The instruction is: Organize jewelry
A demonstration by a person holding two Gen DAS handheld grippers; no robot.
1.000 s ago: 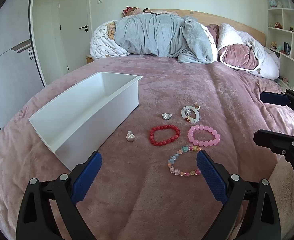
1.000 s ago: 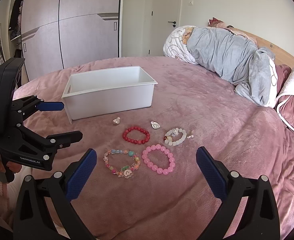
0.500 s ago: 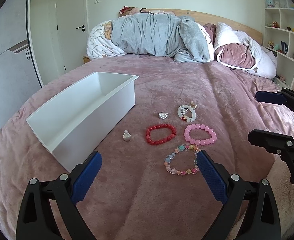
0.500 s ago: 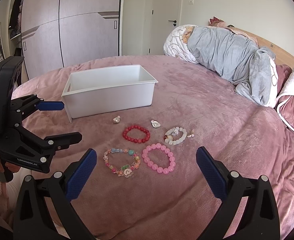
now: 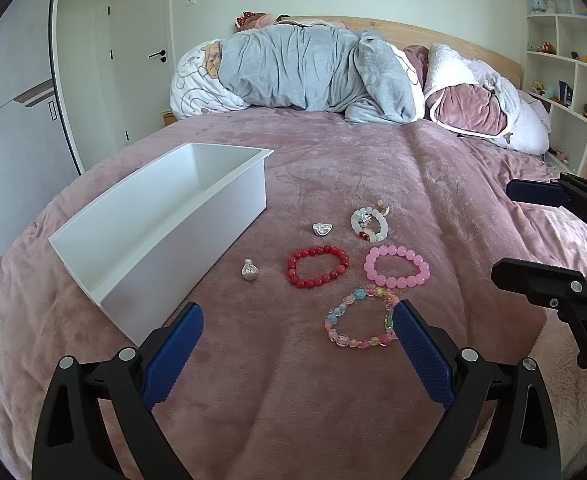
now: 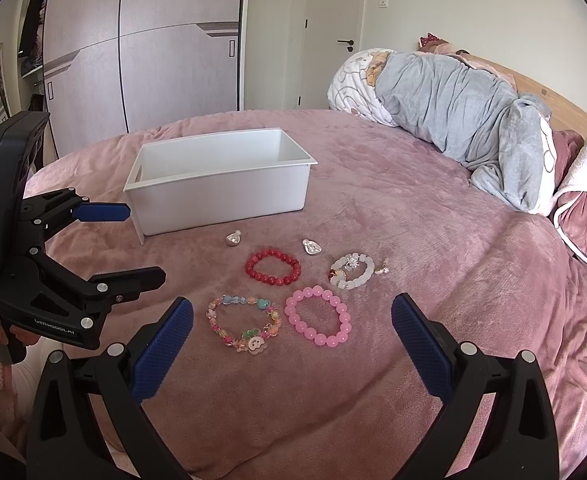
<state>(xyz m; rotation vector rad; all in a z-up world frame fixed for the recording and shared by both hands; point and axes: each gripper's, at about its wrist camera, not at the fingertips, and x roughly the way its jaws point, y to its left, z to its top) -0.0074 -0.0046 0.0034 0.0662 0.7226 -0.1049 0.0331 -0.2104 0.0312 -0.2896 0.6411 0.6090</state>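
Bed: pink blanket [image 5: 333, 400] serves as worktop.
Jewelry: red bracelet [image 5: 318, 266], pink bracelet [image 5: 396, 271] spread beside white bin [image 5: 165, 236], probably their destination.
Left gripper [image 5: 297, 340]: apart, empty.
Right gripper [image 6: 293, 334]: apart, empty.

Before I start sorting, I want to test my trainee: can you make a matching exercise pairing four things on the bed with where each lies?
Things:
1. red bracelet
2. pink bracelet
3. white bin
4. multicolour bracelet

Places, as the right wrist camera sees them:
A. beyond all the jewelry
B. right of the multicolour bracelet
C. nearest the left hand-held gripper
D. between two small silver charms, a little nearer than them

Pairs: 1-D, 2-B, 3-A, 4-C
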